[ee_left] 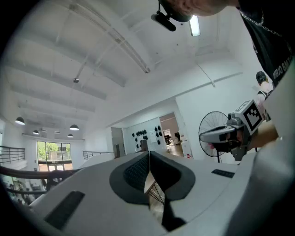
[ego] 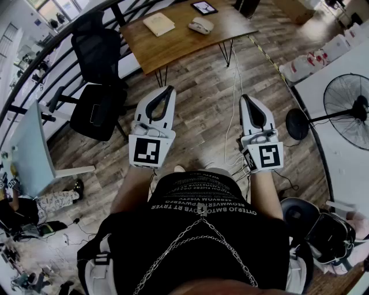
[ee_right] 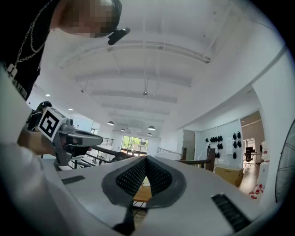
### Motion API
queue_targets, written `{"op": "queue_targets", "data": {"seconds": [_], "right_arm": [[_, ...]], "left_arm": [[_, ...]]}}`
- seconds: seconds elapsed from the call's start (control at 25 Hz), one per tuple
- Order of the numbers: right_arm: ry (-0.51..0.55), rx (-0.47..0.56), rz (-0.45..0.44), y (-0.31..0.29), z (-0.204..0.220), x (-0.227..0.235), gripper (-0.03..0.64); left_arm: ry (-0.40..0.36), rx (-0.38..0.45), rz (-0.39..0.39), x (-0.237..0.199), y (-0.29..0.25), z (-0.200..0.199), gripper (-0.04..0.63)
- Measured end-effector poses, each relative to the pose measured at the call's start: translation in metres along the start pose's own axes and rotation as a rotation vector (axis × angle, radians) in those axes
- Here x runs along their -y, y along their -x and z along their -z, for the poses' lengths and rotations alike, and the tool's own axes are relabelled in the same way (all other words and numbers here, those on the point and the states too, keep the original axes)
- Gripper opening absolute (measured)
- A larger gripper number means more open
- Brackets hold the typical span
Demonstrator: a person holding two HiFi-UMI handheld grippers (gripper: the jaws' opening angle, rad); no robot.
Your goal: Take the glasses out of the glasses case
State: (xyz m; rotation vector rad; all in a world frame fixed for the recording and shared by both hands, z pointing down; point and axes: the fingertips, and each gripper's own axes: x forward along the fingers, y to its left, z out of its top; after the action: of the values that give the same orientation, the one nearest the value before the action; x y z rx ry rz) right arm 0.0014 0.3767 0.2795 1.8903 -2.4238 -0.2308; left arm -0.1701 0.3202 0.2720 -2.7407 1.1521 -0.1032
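Observation:
A pale oval glasses case lies shut on the wooden table far ahead; no glasses show. I hold both grippers level in front of my body, over the floor and well short of the table. My left gripper is shut, its tips meeting with nothing between them. Empty too, my right gripper has its ribbed pads closed together. Each gripper shows sideways in the other's view: the right gripper and the left gripper.
On the table also lie a beige book and a dark tablet. Black office chairs stand at the left, beside a light desk. A standing fan is at the right. White cables trail across the plank floor.

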Motion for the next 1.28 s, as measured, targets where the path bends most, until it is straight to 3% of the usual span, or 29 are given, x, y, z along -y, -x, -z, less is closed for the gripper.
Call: {"op": "queue_targets", "data": {"seconds": [0.44, 0.6, 0.68, 0.76, 1.0, 1.28], "right_arm": [[-0.018, 0.013, 0.013, -0.004, -0.010, -0.045, 0.003], [-0.007, -0.003, -0.047, 0.000, -0.004, -0.061, 0.011], [-0.017, -0.012, -0.090, -0.002, -0.002, -0.066, 0.122], [-0.022, -0.023, -0.099, -0.004, 0.000, -0.066, 0.152], [-0.056, -0.037, -0.065, -0.012, 0.012, -0.043, 0.155], [-0.080, -0.046, -0.096, -0.049, 0.028, -0.014, 0.156]], "left_arm": [[0.034, -0.015, -0.004, -0.035, 0.037, 0.015, 0.029], [0.051, -0.010, -0.003, -0.038, 0.046, 0.019, 0.029], [0.063, -0.013, -0.002, -0.039, 0.045, 0.023, 0.029], [0.073, -0.026, 0.005, -0.037, 0.042, 0.028, 0.029], [0.084, -0.043, 0.039, -0.028, 0.020, 0.033, 0.029], [0.116, -0.088, 0.049, -0.032, -0.025, 0.047, 0.029]]}}
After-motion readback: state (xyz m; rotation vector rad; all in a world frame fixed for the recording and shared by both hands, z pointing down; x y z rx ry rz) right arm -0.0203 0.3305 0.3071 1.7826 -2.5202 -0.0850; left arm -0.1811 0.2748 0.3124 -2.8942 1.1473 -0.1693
